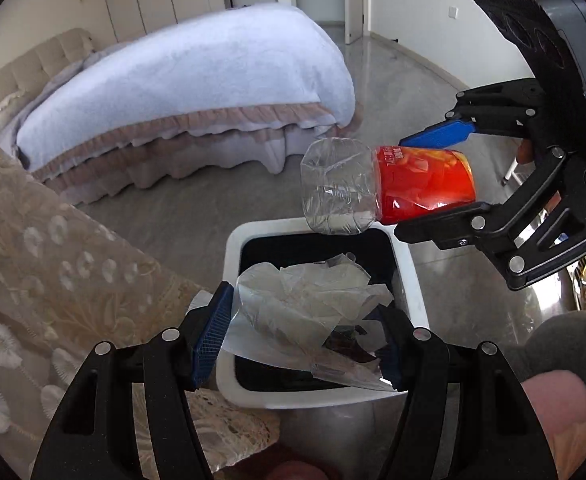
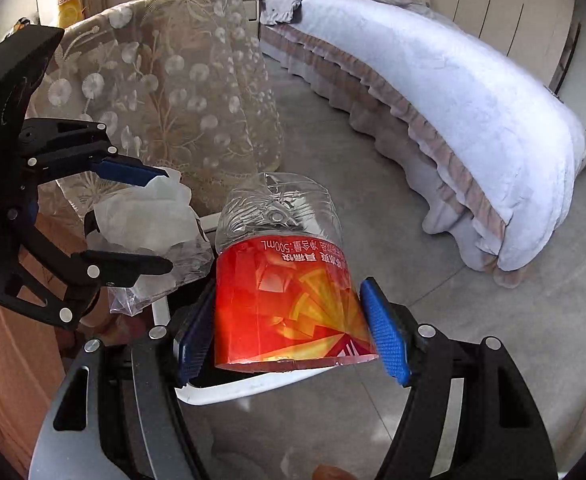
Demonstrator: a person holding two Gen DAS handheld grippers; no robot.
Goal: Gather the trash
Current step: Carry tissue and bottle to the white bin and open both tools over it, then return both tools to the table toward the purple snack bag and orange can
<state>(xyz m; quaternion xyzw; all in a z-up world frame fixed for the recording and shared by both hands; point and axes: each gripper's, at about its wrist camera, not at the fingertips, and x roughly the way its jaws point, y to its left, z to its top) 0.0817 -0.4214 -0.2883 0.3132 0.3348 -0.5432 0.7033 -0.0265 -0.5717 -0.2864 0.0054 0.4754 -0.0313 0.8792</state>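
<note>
A white trash bin (image 1: 407, 276) with a dark inside stands on the floor below both grippers; its rim also shows in the right wrist view (image 2: 221, 394). My left gripper (image 1: 301, 344) is shut on a crumpled clear plastic wrapper (image 1: 305, 304) held over the bin; it also shows in the right wrist view (image 2: 149, 220). My right gripper (image 2: 293, 328) is shut on an empty clear plastic bottle with a red-orange label (image 2: 289, 300), held over the bin's far edge. In the left wrist view the bottle (image 1: 389, 186) lies on its side in that gripper (image 1: 437, 178).
A table draped in a beige lace cloth (image 2: 181, 80) stands beside the bin. A bed with a white cover and frilled skirt (image 1: 197, 88) fills the far side. Grey floor (image 2: 453, 340) lies between. A door (image 1: 353, 0) stands open at the back.
</note>
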